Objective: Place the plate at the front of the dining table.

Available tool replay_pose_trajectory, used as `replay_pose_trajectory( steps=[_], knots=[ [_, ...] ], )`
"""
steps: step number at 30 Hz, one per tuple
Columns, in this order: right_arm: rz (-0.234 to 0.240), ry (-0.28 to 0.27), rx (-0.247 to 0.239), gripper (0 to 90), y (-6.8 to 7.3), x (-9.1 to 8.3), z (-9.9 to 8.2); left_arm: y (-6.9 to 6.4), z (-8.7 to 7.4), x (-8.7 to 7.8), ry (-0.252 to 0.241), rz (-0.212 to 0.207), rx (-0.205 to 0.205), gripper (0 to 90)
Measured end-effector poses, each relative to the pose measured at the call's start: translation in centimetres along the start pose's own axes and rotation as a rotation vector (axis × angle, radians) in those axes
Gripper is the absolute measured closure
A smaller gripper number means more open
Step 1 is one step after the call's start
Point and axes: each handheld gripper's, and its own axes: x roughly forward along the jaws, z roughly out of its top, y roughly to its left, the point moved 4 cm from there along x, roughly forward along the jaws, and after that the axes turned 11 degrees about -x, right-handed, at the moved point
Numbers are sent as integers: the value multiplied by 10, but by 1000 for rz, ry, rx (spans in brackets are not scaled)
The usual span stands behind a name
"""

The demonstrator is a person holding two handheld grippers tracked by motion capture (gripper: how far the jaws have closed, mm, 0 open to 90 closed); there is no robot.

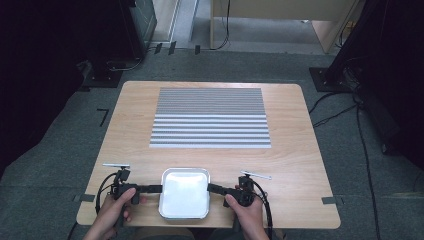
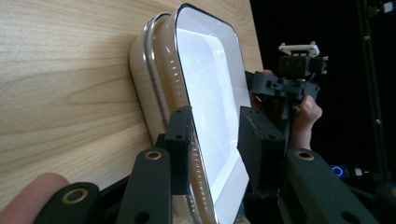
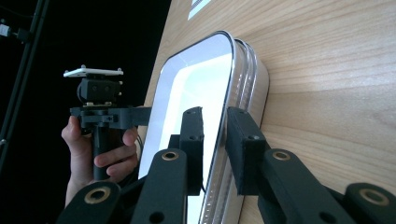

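Note:
A shiny metal tray lies on the wooden table near its front edge; its side shows stacked rims, as of nested trays. My left gripper is shut on the tray's left rim, with one jaw on the outer wall and one inside. Across the tray, my right gripper is shut on the right rim, its jaws tight on either side of the edge. A hand holds each gripper. In each gripper view the other gripper appears beyond the tray.
A grey striped mat covers the middle and far part of the table. Bare wood lies left and right of the tray. Past the table are grey floor, cables and dark stands.

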Motion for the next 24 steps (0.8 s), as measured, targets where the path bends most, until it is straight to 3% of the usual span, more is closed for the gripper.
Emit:
replay_pose_trajectory(
  steps=[8, 11, 15, 16, 19, 22, 24],
  knots=[
    [29, -27, 6, 782, 2, -3, 2, -5, -3, 5, 18, -8, 10, 655],
    [28, -31, 6, 782, 1, -3, 2, -6, -4, 9, 17, 7, 18, 666],
    [22, -40, 0, 783, 2, -3, 2, -5, -4, 11, 0, 53, 35, 721],
    [21, -42, -1, 785, 2, -3, 2, -6, -5, 12, -11, 86, 51, 737],
    [14, -44, -5, 792, 2, -3, 2, -7, -5, 13, -20, 116, 67, 771],
    [2, -51, -15, 802, 3, -3, 2, -11, -7, 14, -37, 174, 96, 791],
    [-6, -55, -26, 806, 4, -3, 2, -13, -7, 14, -46, 186, 103, 800]
  ],
)
